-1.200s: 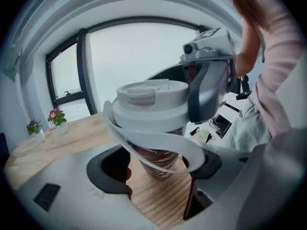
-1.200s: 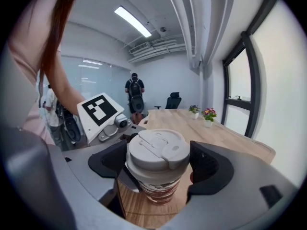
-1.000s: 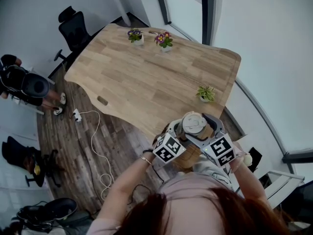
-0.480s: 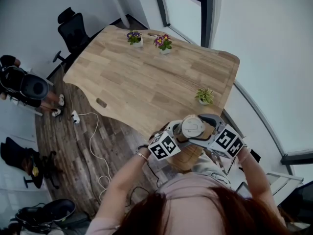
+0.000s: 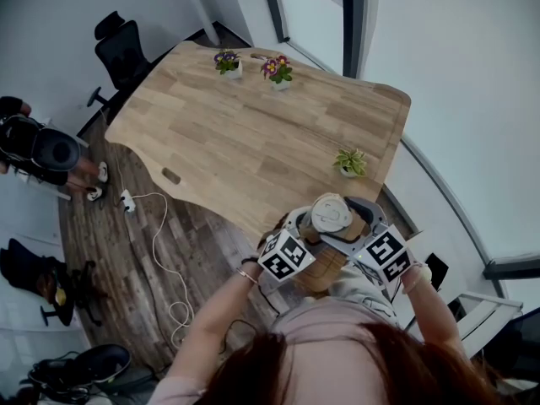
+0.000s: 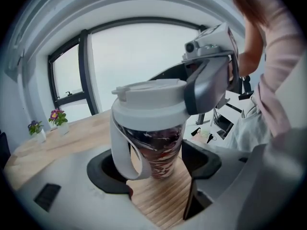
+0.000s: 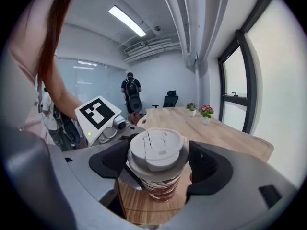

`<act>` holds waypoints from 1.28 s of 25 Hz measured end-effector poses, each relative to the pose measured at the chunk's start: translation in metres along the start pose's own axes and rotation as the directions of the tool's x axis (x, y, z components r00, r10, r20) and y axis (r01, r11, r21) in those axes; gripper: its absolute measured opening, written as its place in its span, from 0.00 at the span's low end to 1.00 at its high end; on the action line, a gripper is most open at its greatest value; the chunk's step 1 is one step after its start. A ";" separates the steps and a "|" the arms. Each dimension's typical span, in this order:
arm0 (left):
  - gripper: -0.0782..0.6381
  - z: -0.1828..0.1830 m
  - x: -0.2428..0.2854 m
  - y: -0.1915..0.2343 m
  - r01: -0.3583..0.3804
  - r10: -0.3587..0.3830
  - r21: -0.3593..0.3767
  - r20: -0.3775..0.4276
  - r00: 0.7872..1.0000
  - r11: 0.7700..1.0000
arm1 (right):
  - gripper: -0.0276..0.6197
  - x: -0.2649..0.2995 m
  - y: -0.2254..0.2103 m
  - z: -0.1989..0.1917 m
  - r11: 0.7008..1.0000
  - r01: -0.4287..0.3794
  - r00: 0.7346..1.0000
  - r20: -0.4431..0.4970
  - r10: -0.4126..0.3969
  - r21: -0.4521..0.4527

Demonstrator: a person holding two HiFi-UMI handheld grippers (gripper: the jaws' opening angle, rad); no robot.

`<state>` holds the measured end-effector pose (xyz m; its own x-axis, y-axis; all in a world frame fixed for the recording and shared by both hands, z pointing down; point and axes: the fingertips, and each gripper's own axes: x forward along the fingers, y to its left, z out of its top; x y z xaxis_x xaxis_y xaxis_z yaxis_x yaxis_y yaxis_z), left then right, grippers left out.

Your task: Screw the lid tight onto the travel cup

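While upright at the near edge of the wooden surface (image 5: 253, 142), base down on ribbed wood as far as the left gripper view shows, gripped twice over. Pinching the travel cup (image 6: 160, 152) low on its patterned body with the left claw (image 6: 156, 169), pads pressed in from either side, white carry loop (image 6: 120, 145) dangling by the left pad. Up top, squeezing the lid (image 7: 157, 150) across its rim with the right claw (image 7: 158, 164), pads closed on opposite sides. Both meeting right in front of the person, left below, right above.

Now the bit that matters: long axis of the cup straight up and down, right claw straddling the lid square to that axis. So any tightening means turning about the vertical, with the left claw bracing the body against the twist. Nearer to the lid by far: the right.

Sitting level on the cup, no gap showing at the seam. No telling how much thread remains. Mid-tightening, at a guess. Risk worth flagging: slipping on that tapered lower body under torque.
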<state>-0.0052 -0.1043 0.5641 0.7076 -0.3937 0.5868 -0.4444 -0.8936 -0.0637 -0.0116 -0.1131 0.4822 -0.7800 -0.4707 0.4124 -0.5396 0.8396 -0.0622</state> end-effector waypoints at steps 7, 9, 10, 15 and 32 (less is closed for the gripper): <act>0.57 0.001 0.000 0.000 0.102 -0.101 0.083 -0.013 0.995 0.991 | 0.63 0.000 0.005 -0.003 0.977 -0.188 0.977 -0.121 0.176 -0.100; 0.57 0.001 -0.001 0.000 0.096 -0.094 0.081 -0.024 0.995 0.992 | 0.63 0.000 0.003 -0.003 0.977 -0.187 0.977 -0.125 0.174 -0.106; 0.57 0.001 0.000 0.000 0.085 -0.084 0.072 -0.025 0.996 0.994 | 0.63 -0.001 0.003 -0.002 0.979 -0.176 0.980 -0.115 0.164 -0.102; 0.57 0.001 0.001 0.002 0.015 -0.014 0.016 -0.012 1.000 1.000 | 0.63 -0.002 0.000 -0.001 0.999 -0.030 0.999 -0.023 0.029 -0.041; 0.57 0.003 0.002 -0.001 0.130 -0.127 0.094 -0.043 0.991 0.987 | 0.63 -0.001 0.002 -0.001 0.964 -0.206 0.972 -0.148 0.182 -0.168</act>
<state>-0.0019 -0.1052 0.5631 0.7342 -0.2676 0.6240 -0.2944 -0.9536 -0.0625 -0.0115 -0.1107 0.4829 -0.8095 -0.2647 0.5240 -0.3064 0.9519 0.0076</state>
